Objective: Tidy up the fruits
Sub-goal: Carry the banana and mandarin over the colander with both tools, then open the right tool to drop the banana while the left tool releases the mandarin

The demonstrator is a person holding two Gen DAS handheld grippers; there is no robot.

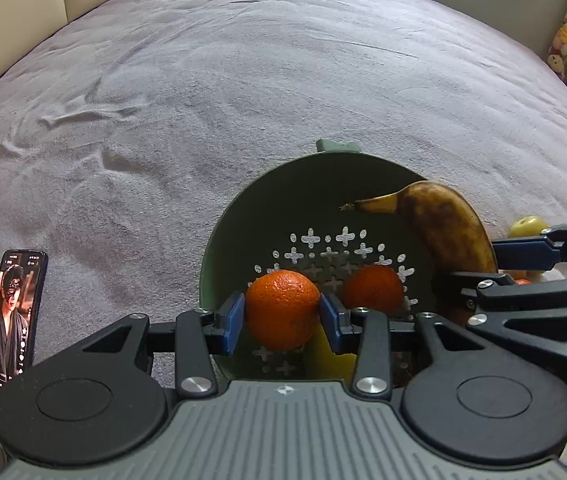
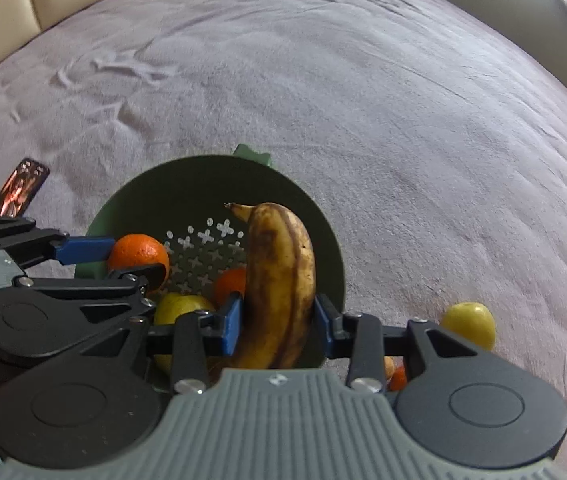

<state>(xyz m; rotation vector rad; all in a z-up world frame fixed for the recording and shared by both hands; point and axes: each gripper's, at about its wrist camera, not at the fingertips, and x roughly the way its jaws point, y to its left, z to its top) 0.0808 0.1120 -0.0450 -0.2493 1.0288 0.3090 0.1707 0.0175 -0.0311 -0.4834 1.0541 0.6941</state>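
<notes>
- Left gripper (image 1: 282, 314) clamped on an orange (image 1: 282, 309) above the green colander (image 1: 219, 236)
- Right gripper (image 2: 277, 318) clamped on a spotted banana (image 2: 279, 280), right of the orange

Green perforated colander (image 2: 335, 256) on the grey bedspread, holding an orange (image 2: 230, 285) on its cross-punched floor and a yellow-green fruit (image 2: 181, 307) nearer the camera. Second orange (image 1: 282, 309) — pebbled skin — above the bowl's left side. Brown-mottled banana (image 2: 279, 280), stem pointing away — over the right side. Another yellow-green fruit (image 2: 469, 323) outside the rim, right.
</notes>
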